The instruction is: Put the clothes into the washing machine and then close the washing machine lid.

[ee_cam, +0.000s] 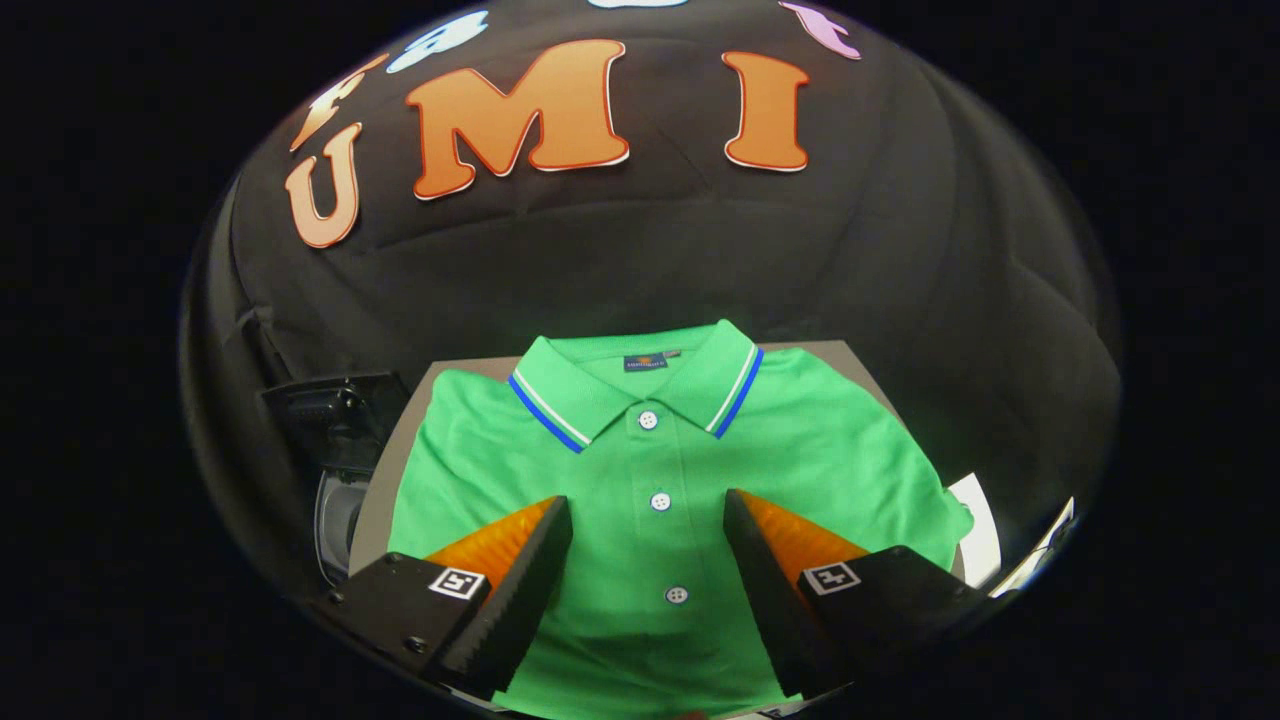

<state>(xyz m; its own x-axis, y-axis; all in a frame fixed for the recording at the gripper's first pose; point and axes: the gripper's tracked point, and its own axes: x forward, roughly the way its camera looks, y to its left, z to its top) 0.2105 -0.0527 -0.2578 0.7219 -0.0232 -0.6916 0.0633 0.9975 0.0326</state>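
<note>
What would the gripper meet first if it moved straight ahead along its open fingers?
Most likely the folded green polo shirt: the open gripper straddles its white-buttoned placket, which lies between and ahead of the fingers. Depth is unclear.

- shirt (660,480) lies flat on table (400,440), collar at far end, button line running near to far
- gripper (648,515) above shirt's near half, fingers spread wide, button line between them
- washer (335,470) left of table, just beside its edge
- white object (980,530) right of shirt, near table's right edge
- booth wall (700,250) behind table
</note>
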